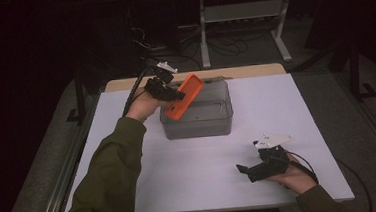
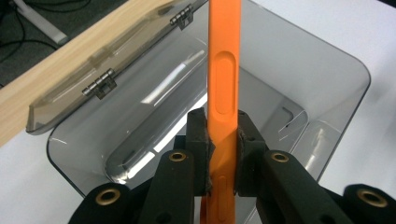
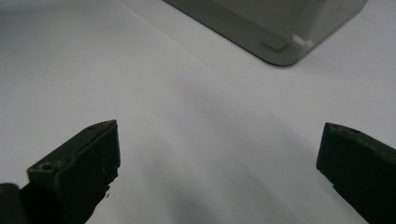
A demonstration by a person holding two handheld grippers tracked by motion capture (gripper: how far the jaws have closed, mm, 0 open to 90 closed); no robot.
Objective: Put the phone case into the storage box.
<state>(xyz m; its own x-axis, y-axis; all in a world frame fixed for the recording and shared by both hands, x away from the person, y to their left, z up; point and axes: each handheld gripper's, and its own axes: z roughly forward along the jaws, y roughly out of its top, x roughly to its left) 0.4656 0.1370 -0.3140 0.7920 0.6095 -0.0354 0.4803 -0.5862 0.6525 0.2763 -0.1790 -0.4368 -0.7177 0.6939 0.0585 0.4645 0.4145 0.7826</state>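
A flat orange phone-shaped slab [image 1: 185,96] hangs tilted over the left end of a smoky grey clear box [image 1: 197,128]. My left gripper [image 1: 172,94] is shut on it. In the left gripper view, the pads press both faces of the orange slab [image 2: 224,70], seen edge-on with a long side button, above the box's bare inside [image 2: 154,116]. The box's hinged lid [image 2: 107,70] lies folded back. My right gripper [image 1: 245,171] rests low over the white table near its front right. Its jaws stand wide apart in the right gripper view [image 3: 219,149], with nothing between them.
The white tabletop [image 1: 205,170] spreads between the box and the right gripper. A wooden strip [image 1: 254,71] runs along the table's far edge. One corner of the box [image 3: 280,28] lies ahead of the right gripper. Desk legs and cables stand on the dark floor beyond.
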